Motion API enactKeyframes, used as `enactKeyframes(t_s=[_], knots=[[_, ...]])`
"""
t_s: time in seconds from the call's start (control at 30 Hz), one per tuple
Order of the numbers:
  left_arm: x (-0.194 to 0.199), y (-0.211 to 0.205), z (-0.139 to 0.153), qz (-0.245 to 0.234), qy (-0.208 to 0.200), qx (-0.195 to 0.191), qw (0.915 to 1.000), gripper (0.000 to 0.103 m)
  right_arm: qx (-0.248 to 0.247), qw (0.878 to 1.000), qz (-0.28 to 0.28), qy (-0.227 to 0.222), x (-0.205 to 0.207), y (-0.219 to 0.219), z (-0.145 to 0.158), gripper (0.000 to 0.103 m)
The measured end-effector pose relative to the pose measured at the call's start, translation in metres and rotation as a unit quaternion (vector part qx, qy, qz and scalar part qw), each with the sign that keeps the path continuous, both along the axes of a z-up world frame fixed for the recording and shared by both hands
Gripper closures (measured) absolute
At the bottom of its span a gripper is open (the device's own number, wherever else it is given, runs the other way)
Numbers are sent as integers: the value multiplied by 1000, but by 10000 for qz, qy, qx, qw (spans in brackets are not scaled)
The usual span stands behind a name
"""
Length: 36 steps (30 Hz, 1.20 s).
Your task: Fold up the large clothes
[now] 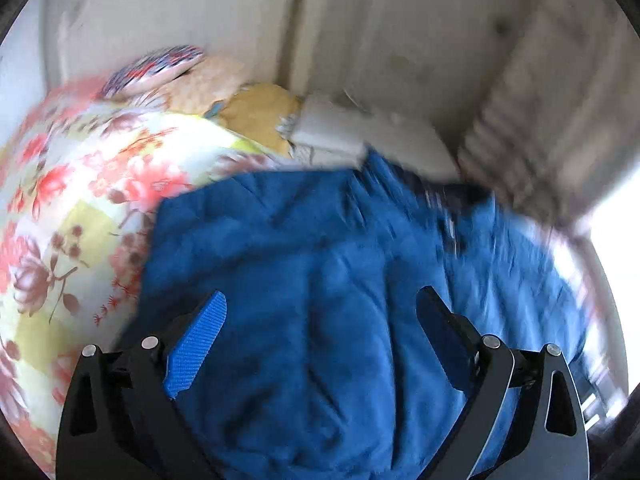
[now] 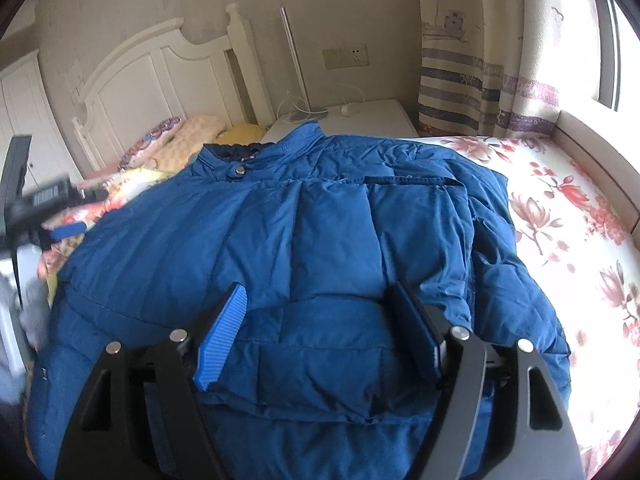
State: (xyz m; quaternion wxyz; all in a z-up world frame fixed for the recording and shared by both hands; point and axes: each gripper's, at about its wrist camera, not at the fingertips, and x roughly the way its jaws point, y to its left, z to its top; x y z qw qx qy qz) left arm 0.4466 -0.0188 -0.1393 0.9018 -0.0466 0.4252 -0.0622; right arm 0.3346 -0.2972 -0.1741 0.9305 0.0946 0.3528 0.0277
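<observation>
A large blue padded jacket (image 2: 320, 240) lies spread on the bed, collar (image 2: 256, 152) toward the headboard, one sleeve folded across its lower front. My right gripper (image 2: 320, 300) is open just above the jacket's lower middle, holding nothing. My left gripper (image 1: 322, 304) is open over the jacket (image 1: 320, 280) near its left side, holding nothing; that view is blurred. The left gripper also shows in the right wrist view (image 2: 60, 216) at the far left, beside the jacket's shoulder.
The bed has a floral sheet (image 2: 580, 240) and floral quilt (image 1: 80, 200). Pillows (image 2: 188, 140) lie by the white headboard (image 2: 160, 72). A white nightstand (image 2: 360, 116) with cables stands behind; a striped curtain (image 2: 480, 60) and window are at right.
</observation>
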Motion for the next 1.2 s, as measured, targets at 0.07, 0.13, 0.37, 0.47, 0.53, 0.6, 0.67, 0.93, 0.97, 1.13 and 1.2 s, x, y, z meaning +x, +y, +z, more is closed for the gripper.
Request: enactKeyframes(t_s=[0.07, 0.13, 0.37, 0.47, 0.53, 0.6, 0.67, 0.93, 0.97, 1.13, 1.2], knots=[[-4, -23, -22, -170, -17, 725, 9972, 10, 48, 10000, 5, -19, -1, -1, 0, 29], [-13, -27, -30, -164, -255, 858, 9959, 9, 49, 10000, 6, -22, -1, -1, 0, 29], [-12, -22, -32, -120, -305, 726, 9968, 8, 234, 9996, -91, -136, -9, -5, 12, 48], [-13, -22, -32, -114, -317, 714, 9969, 8, 243, 9990, -44, -380, -7, 3, 31, 49], [-12, -22, -32, -109, -327, 706, 9969, 8, -79, 9991, 87, -405, 6, 16, 39, 48], [-11, -21, -32, -110, -328, 684, 9971, 8, -409, 9987, 232, -170, 29, 26, 33, 48], [-12, -20, -31, -106, -339, 661, 9972, 8, -631, 9961, 284, 554, 53, 29, 11, 46], [-12, -20, -30, -99, -347, 649, 9972, 8, -874, 9946, 123, 538, 82, 8, 39, 42], [-12, -20, -31, -98, -348, 647, 9972, 8, -800, 9955, 40, 513, 89, 1, 42, 41], [-12, -20, -30, -103, -348, 633, 9973, 8, -602, 9899, -617, 1124, 138, -53, 20, 40], [-12, -19, -30, -102, -344, 609, 9975, 8, -196, 9895, -685, 1260, 146, -71, 1, 37]])
